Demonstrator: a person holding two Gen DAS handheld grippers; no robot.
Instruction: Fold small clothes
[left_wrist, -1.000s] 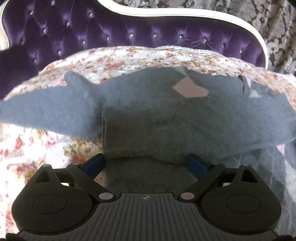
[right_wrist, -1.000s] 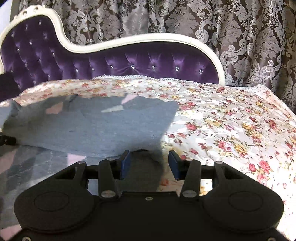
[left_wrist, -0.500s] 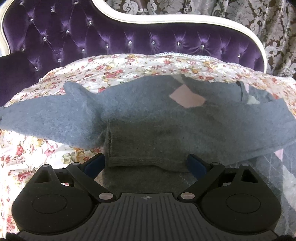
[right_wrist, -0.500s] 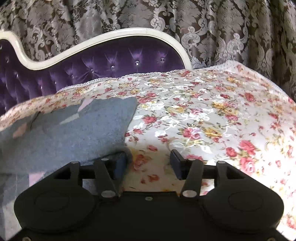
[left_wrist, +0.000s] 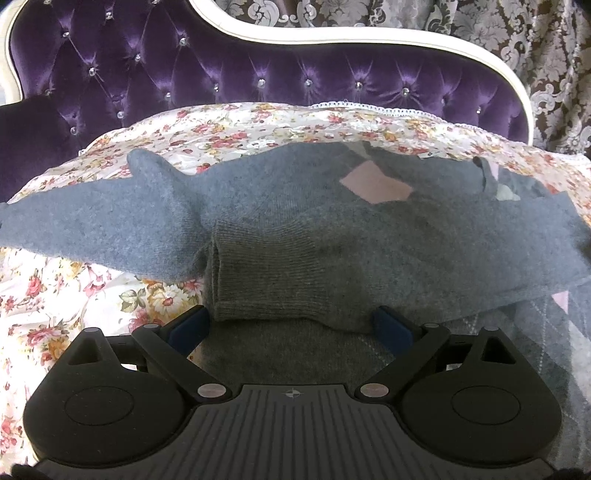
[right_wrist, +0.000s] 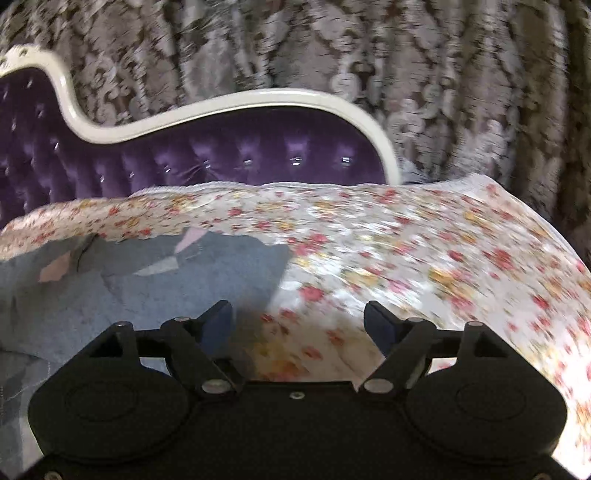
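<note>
A small grey knit sweater (left_wrist: 295, 221) with pink and pale diamond patches lies folded across the floral sheet (left_wrist: 55, 302). One sleeve stretches out to the left. My left gripper (left_wrist: 291, 328) is open, its blue pads on either side of the ribbed hem, which lies folded over the body. In the right wrist view the sweater (right_wrist: 110, 280) lies at the lower left. My right gripper (right_wrist: 297, 325) is open and empty above the floral sheet (right_wrist: 443, 277), just right of the sweater's edge.
A purple tufted headboard (left_wrist: 258, 70) with a white frame stands behind the bed. Patterned brown curtains (right_wrist: 369, 55) hang behind it. The sheet's right edge (right_wrist: 535, 229) drops off at the right.
My right gripper let go of the sweater's edge, opened wide and swung off to the right of it. My left gripper stayed open and drew back a little from the folded hem.
</note>
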